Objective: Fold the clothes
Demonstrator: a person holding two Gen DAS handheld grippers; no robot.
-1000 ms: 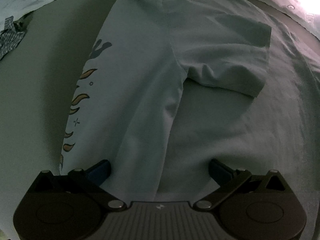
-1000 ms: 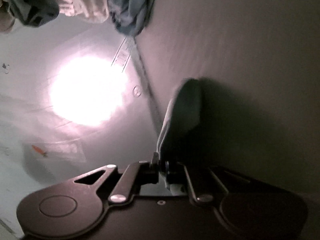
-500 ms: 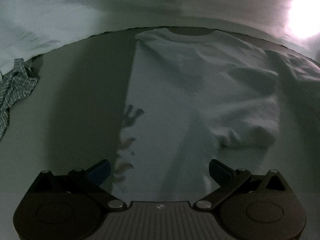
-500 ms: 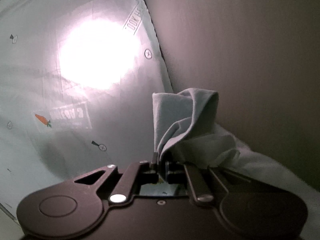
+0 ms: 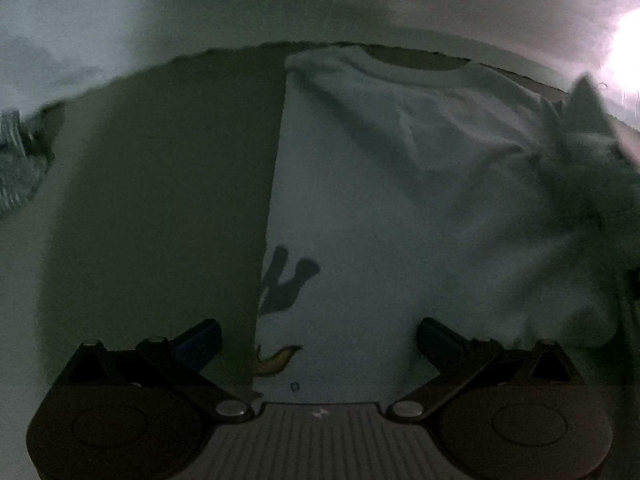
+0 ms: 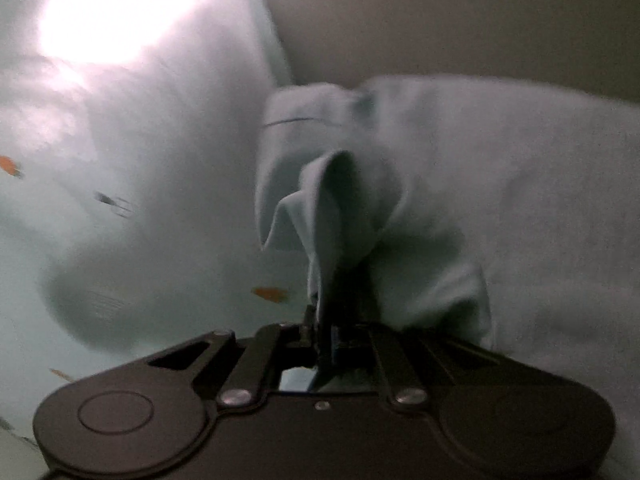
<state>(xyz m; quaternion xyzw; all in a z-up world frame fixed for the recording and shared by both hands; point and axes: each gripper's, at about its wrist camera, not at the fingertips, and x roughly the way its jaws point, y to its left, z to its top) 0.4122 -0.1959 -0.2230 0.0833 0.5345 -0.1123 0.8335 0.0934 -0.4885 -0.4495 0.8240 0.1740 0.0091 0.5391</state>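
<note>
A pale T-shirt lies on a dark grey surface, its collar at the far end and its left side folded to a straight edge with a dark and orange print. My left gripper hovers open over the shirt's printed part, holding nothing. At the right of that view a bunched sleeve is lifted, blurred. In the right wrist view my right gripper is shut on that sleeve, whose cloth rises in folds from the fingers, with the shirt body to the right.
A checked cloth lies at the far left edge of the grey surface. Beyond it spreads a pale sheet with small carrot prints and a bright glare.
My left gripper has moved up the shirt toward the collar, staying open. My right gripper, shut on the sleeve, has carried it inward over the shirt body.
</note>
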